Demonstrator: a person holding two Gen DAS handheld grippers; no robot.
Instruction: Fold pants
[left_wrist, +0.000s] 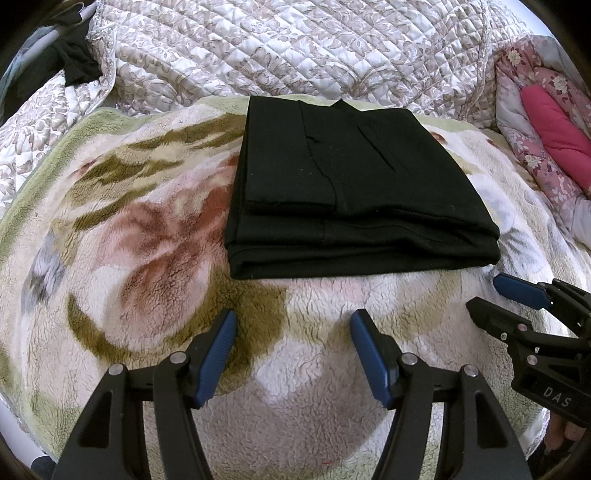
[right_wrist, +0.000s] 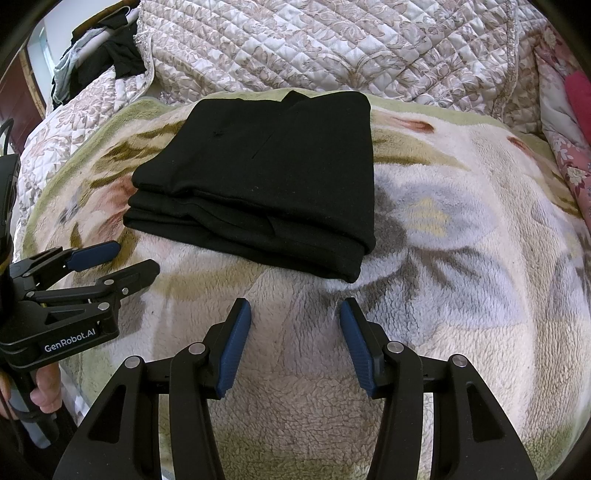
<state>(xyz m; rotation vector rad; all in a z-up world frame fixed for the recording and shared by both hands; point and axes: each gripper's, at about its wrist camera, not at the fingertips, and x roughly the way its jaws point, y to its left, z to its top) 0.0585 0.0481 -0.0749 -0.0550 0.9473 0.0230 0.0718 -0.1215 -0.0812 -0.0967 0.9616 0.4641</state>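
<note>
Pants (left_wrist: 354, 188) lie folded in a neat stack on the fleece blanket (left_wrist: 129, 258) — folding looks finished. Just short of the stack, left claw (left_wrist: 293, 354) and right claw (right_wrist: 291, 343) gape empty; next, withdraw.

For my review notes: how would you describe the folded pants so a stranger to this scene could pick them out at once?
Start at the fleece blanket with its large faded flower print, spread in front of the quilted beige bedspread. Near the blanket's far edge lie the pants, a flat, stacked rectangle beyond both open grippers. They are the only solid black thing on the blanket; the other dark cloth hangs crumpled off to the far left.
</note>
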